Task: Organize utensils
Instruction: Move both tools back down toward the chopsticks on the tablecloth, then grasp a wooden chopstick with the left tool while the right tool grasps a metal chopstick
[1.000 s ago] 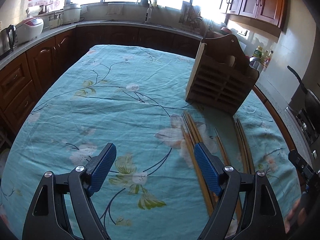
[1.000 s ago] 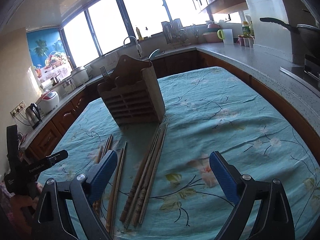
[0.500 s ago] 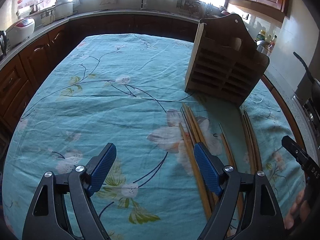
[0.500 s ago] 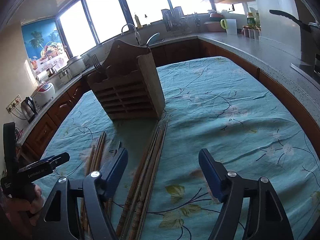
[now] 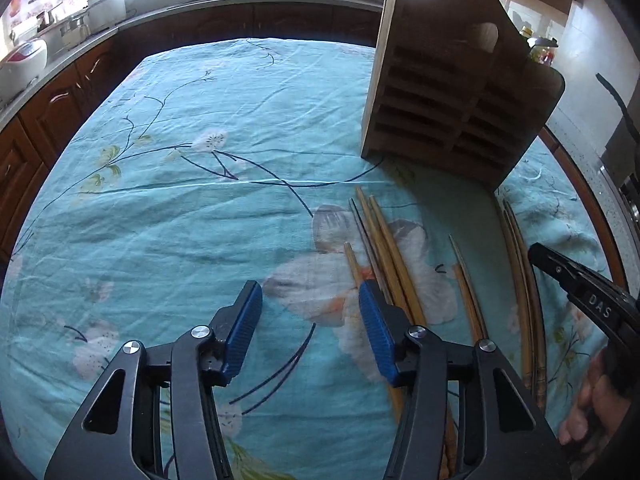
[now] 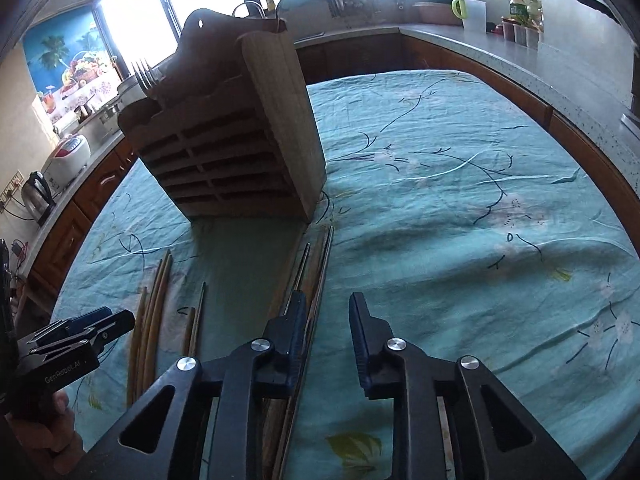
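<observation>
A brown wooden utensil holder (image 5: 452,92) stands on the teal floral tablecloth; it also shows in the right wrist view (image 6: 236,140), with a fork (image 6: 146,76) in its top. Several wooden chopsticks lie in front of it: one bunch (image 5: 384,256) by my left gripper's right finger, a pair (image 5: 466,288) in the middle, another bunch (image 5: 520,272) further right. My left gripper (image 5: 308,312) is open and empty, low over the cloth. My right gripper (image 6: 326,316) is open with a narrow gap, its left finger over the right-hand bunch (image 6: 316,264).
The table (image 6: 480,184) is ringed by dark wood cabinets and a grey counter (image 6: 520,64). A rice cooker (image 6: 66,156) and kettle (image 6: 36,192) stand on the counter at left. The left gripper's body (image 6: 72,344) shows at the right wrist view's lower left.
Both grippers have moved forward and down toward the chopsticks and holder. The right gripper's fingers have closed from wide to a narrow gap. The left gripper's gap has narrowed a little.
</observation>
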